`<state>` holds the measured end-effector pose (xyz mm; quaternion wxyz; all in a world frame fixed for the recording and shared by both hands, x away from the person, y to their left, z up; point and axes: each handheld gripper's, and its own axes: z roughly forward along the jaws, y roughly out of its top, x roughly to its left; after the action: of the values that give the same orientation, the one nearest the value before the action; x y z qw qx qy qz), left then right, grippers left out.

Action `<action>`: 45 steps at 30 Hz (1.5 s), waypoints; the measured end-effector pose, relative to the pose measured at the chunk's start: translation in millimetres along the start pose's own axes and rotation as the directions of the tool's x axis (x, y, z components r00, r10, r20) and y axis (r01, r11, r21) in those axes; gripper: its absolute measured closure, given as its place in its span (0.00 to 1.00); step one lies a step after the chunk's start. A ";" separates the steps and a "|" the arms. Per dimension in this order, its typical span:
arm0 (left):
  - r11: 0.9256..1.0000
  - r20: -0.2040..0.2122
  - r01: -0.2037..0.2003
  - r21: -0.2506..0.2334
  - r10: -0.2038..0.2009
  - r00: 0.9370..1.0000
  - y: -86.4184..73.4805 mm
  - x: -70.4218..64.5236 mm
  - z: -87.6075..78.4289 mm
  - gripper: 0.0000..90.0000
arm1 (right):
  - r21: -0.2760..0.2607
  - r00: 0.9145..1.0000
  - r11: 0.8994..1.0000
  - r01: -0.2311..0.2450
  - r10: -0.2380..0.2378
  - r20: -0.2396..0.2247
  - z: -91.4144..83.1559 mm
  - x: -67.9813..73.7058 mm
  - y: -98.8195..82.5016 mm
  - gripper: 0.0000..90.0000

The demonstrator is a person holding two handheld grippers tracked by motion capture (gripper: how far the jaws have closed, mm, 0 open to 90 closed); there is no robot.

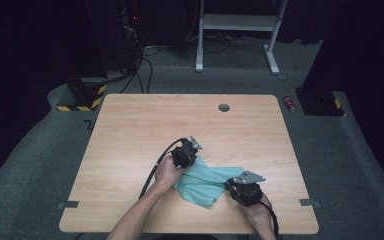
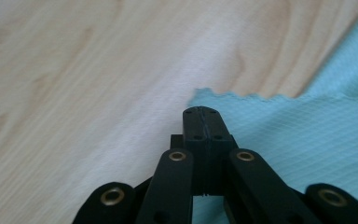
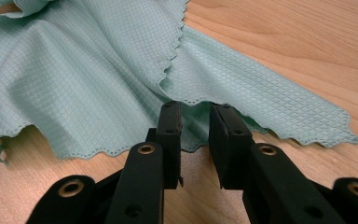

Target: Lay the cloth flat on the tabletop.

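A teal waffle-weave cloth (image 1: pixel 206 181) lies rumpled on the wooden table (image 1: pixel 180 120), near its front edge. My left gripper (image 1: pixel 190 157) is at the cloth's far left corner. In the left gripper view its jaws are pressed together (image 2: pixel 203 112) on the scalloped corner of the cloth (image 2: pixel 307 140). My right gripper (image 1: pixel 230 186) is at the cloth's near right side. In the right gripper view it stands open (image 3: pixel 194 115) with its tips just under a raised scalloped edge of the cloth (image 3: pixel 98 70). Nothing sits between its jaws.
A round cable hole (image 1: pixel 224 107) is set near the table's far edge. Grey tape tabs (image 1: pixel 68 204) mark the front corners. On the floor beyond are a white desk frame (image 1: pixel 237 22), a red can (image 1: pixel 289 103) and a yellow-black striped base (image 1: pixel 82 97).
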<state>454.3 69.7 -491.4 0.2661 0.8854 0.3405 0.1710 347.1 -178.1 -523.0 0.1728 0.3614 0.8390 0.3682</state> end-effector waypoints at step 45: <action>0.970 -0.116 0.224 -0.099 -0.234 0.965 -19.6 68.7 -11.7 1.00 | 0.000 1.000 1.000 0.011 -0.011 -0.005 3.4 -1.3 3.3 0.84</action>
<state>487.4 133.8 -485.2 0.2992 0.8154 0.4492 0.2091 351.5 -175.8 -522.8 0.1726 0.3557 0.8415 0.3682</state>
